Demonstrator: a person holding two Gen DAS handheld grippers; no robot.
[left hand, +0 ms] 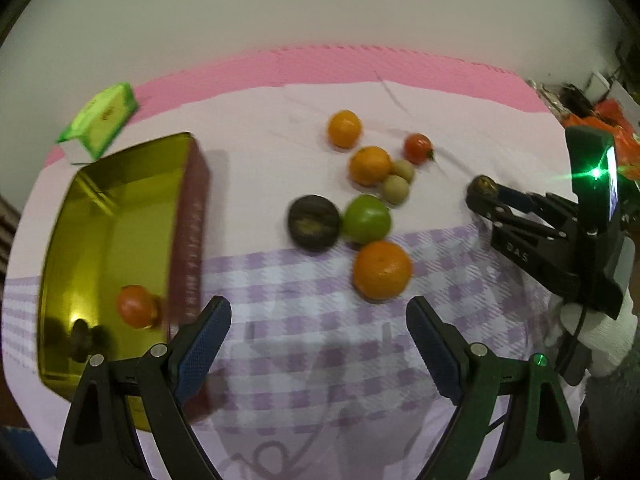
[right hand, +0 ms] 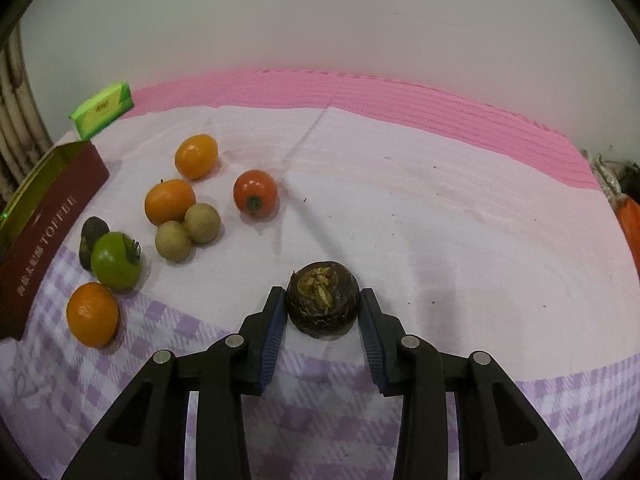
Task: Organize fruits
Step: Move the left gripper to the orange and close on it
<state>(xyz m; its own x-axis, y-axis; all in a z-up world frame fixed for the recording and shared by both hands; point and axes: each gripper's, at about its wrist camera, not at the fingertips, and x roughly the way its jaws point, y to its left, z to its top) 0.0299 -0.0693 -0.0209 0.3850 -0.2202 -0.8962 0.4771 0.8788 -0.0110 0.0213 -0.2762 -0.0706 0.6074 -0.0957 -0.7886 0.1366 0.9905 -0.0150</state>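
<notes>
Right gripper [right hand: 323, 307] around one dark fruit [right hand: 322, 298]

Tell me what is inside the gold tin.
The left wrist view shows one orange-red fruit inside the gold tin, near its front corner. The left gripper covers the tin's nearest corner, so anything there stays unseen.

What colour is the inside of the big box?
Shiny gold inside the rectangular tin box, seen best in the left wrist view.

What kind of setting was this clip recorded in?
Probably a home table set up for sorting, against a plain wall. A lilac checked tablecloth over pink matting covers it, with loose fruit beside a toffee tin and a green tissue pack.
</notes>
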